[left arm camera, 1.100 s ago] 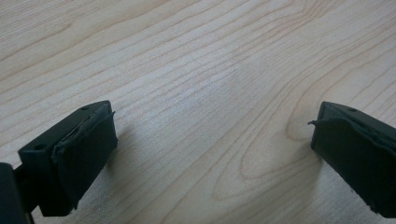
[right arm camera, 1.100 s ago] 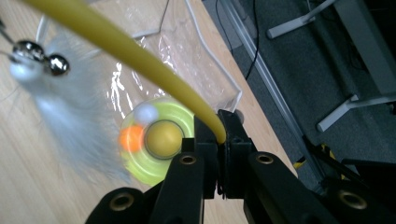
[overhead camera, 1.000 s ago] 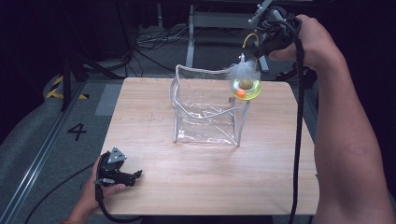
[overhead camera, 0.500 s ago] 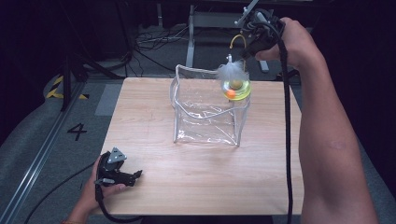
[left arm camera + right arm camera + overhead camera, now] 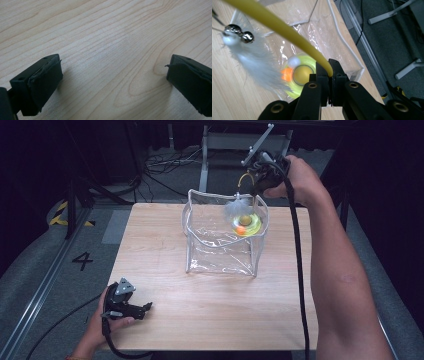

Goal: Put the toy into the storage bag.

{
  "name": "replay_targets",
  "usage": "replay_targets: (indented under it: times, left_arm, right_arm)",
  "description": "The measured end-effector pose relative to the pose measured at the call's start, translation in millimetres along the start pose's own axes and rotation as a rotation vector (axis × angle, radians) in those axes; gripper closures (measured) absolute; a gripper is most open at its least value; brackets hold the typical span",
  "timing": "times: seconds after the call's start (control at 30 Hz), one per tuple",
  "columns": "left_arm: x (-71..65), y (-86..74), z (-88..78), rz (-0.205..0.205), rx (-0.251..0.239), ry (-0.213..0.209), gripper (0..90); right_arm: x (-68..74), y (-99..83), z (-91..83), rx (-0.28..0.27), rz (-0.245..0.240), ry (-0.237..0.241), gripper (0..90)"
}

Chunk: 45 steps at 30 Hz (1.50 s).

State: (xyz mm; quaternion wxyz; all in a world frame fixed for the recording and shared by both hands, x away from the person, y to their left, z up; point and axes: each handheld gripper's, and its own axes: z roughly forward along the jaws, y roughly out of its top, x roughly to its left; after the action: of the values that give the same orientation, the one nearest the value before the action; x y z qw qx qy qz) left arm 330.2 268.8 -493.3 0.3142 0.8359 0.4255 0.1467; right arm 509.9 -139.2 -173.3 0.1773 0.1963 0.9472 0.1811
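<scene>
The right gripper [image 5: 256,179] has come down and a little inward since a second ago, so the toy that hung level with the rim of the clear plastic bag with white piping [image 5: 222,237] now hangs inside its mouth, at the far right corner. The bag, the light wooden table [image 5: 165,245] and the left gripper [image 5: 131,306] are where they were.

The right gripper's jaws are clamped tight on a thin yellow flexible stem [image 5: 287,31], which leaves the pinch at the very tips and arches up and away to the left. From its far end the toy dangles below and beyond the jaws, over the bag's opening. It is a yellow-green plastic disc [image 5: 299,75] with a round yellow centre, an orange bit at its left edge, a tuft of white feathers [image 5: 255,66] beside it and two small silver bells [image 5: 240,33]; whether the disc touches the bag wall is hard to judge.

The left gripper rests near the table's near-left corner, jaws wide apart with bare wood between them.
</scene>
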Motion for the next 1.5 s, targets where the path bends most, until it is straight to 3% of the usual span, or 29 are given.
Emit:
replay_targets:
  times: [0.23,0.83,1.03,1.2,1.3,1.5]
  left_arm:
    - [0.0,0.0,0.0,0.0,0.0,0.0,0.5]
    - [0.1,0.0,0.0,0.001,0.0,0.0,0.5]
    - [0.2,0.1,0.2,0.0,-0.002,-0.001,0.4]
    - [0.4,0.5,0.3,-0.001,0.003,-0.001,0.4]
    - [0.2,0.4,0.4,-0.001,0.001,0.0,0.4]
    - [0.5,0.5,0.1,0.001,0.004,-0.003,0.5]
  right_arm:
    - [5.3,-11.5,27.8,0.028,-0.005,0.041,87.6]
    - [26.0,-30.6,69.8,0.066,-0.044,0.108,87.6]
    - [26.8,-35.9,78.1,0.073,-0.041,0.116,87.6]
    - [25.7,-38.9,84.3,0.087,-0.006,0.129,87.6]
    - [26.8,-41.3,89.0,0.134,0.005,0.124,87.5]
    - [31.2,-43.9,102.1,0.172,0.007,0.144,87.1]
